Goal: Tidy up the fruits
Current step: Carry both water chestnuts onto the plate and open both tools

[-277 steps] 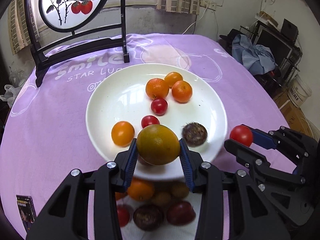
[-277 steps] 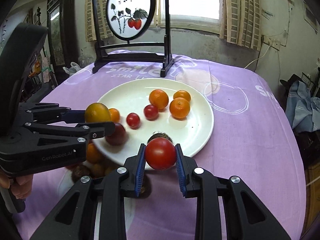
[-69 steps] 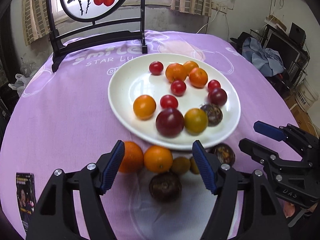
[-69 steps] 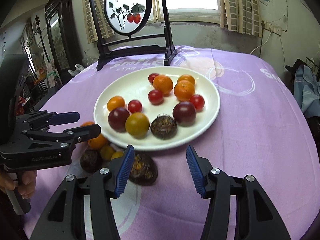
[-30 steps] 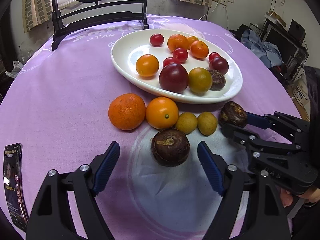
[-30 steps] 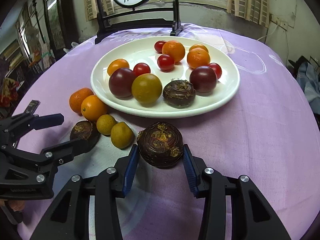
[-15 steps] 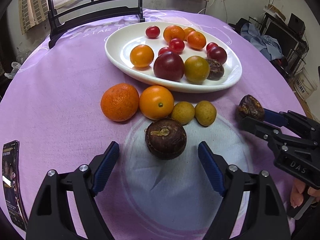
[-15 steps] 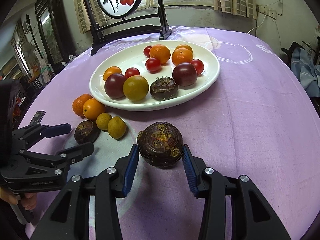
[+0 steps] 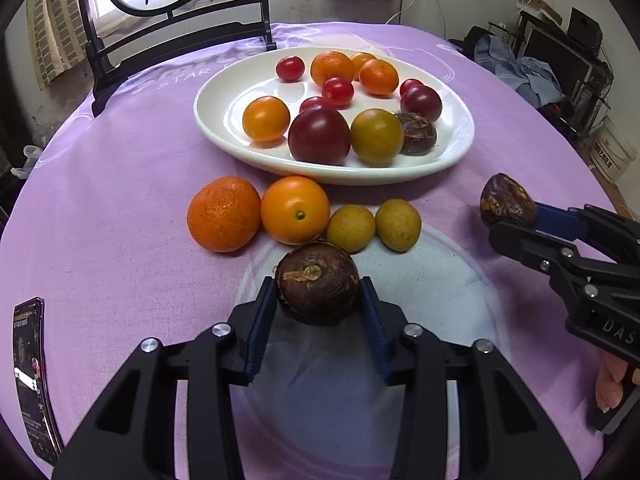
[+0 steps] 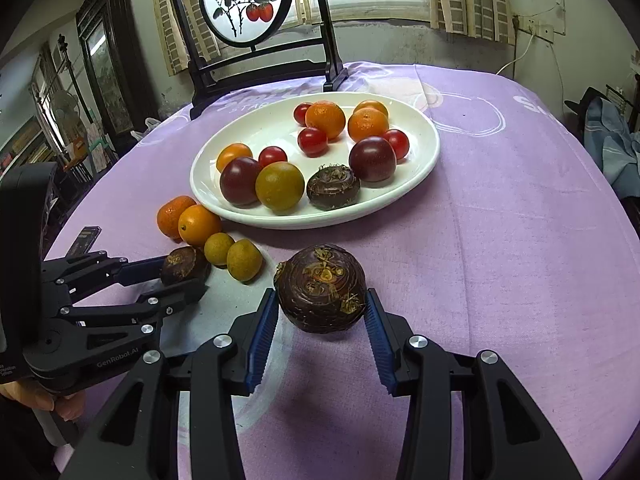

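Note:
My left gripper point(image 9: 318, 300) is shut on a dark brown water chestnut point(image 9: 317, 282), low over the purple cloth; it also shows in the right wrist view point(image 10: 185, 265). My right gripper point(image 10: 321, 312) is shut on a second, larger brown water chestnut point(image 10: 321, 288), held above the cloth; it shows at the right of the left wrist view point(image 9: 507, 201). The white plate point(image 9: 224, 92) holds several tomatoes, oranges and one water chestnut point(image 9: 416, 134). Two oranges point(image 9: 224, 213) point(image 9: 295, 209) and two small yellow-green fruits point(image 9: 351, 228) point(image 9: 399, 224) lie on the cloth in front of the plate.
A round painted screen on a black stand point(image 10: 256, 40) stands behind the plate. A phone point(image 9: 30, 376) lies at the left edge of the table. Clothes and boxes point(image 9: 520, 68) are off the table's right side.
My left gripper has moved forward and closed on the water chestnut that lay between its open fingers. My right gripper has lifted its water chestnut slightly.

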Demonstrator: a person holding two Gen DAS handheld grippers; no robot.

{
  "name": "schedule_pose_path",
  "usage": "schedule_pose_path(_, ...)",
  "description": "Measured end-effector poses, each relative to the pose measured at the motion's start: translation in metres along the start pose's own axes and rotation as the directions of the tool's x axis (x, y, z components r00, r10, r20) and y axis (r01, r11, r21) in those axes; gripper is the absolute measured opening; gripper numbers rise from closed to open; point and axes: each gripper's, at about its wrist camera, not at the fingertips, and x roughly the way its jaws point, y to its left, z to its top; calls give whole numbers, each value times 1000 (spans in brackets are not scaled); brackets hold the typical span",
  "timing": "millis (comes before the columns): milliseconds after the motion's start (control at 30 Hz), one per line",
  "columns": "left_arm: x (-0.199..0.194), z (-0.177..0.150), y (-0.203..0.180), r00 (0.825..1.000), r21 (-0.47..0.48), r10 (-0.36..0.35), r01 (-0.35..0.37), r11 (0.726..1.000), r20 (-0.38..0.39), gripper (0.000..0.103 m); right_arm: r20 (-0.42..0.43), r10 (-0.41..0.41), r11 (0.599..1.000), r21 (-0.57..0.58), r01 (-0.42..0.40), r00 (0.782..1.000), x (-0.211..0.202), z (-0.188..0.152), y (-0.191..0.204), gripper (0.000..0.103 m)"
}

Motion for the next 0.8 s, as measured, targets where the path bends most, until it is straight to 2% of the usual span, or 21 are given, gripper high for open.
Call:
schedule_pose_path(100, -15, 2, 0, 999, 1, -32, 32, 999, 26, 41, 24, 2, 1000, 3, -2, 1000, -8, 2, 0, 45)
schedule_pose_path(233, -41, 14, -2, 995, 30, -34, 32, 999, 89, 41, 71, 14, 1000, -1, -14, 997, -23, 11, 2, 45)
schedule_pose_path(433, -56, 55, 1, 987, 38, 15, -21, 999, 160, 41, 103, -21, 998, -54, 26, 994, -23, 41, 5, 45)
schedule_pose_path(633, -24, 102, 14, 990, -32, 53, -49, 998, 131, 41, 114, -34, 997, -68, 42, 993, -2, 74, 4, 45)
schedule_pose_path(800, 9, 126, 25, 993, -84, 79, -72, 994, 93, 41, 92, -51, 995, -79, 58, 994, 25, 96, 6, 45)
